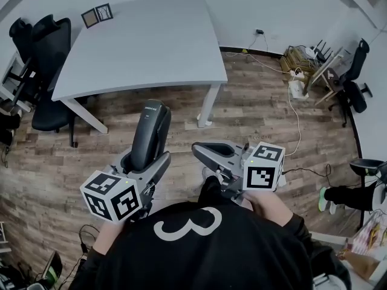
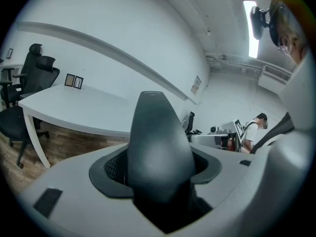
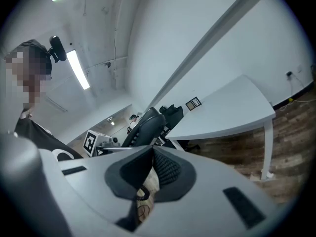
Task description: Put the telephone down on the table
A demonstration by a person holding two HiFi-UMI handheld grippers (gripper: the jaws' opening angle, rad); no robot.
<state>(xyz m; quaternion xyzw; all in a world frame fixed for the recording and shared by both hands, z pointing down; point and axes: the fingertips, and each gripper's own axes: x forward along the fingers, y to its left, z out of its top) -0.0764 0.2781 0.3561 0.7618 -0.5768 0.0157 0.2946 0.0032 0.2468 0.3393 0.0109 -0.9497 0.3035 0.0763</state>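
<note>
Grey telephone (image 1: pixel 154 125), clamped in your left hand-held gripper (image 1: pixel 144 161), points its long axis at the white desk (image 1: pixel 151 47) well ahead; your right hand-held gripper (image 1: pixel 208 151) is closed, empty.

So the telephone (image 1: pixel 151 135) is a dark grey, nearly black cordless handset with a smooth, rounded back that narrows toward the top. It's standing pretty much upright, top end leaning a bit away toward the table (image 1: pixel 151 41), with its lower part pinched between the jaws of the left gripper (image 1: pixel 147 162). It's up in the air over the wood floor, not touching the table at all. The table is a plain white top on white legs, a little way off in front of the handset.
</note>
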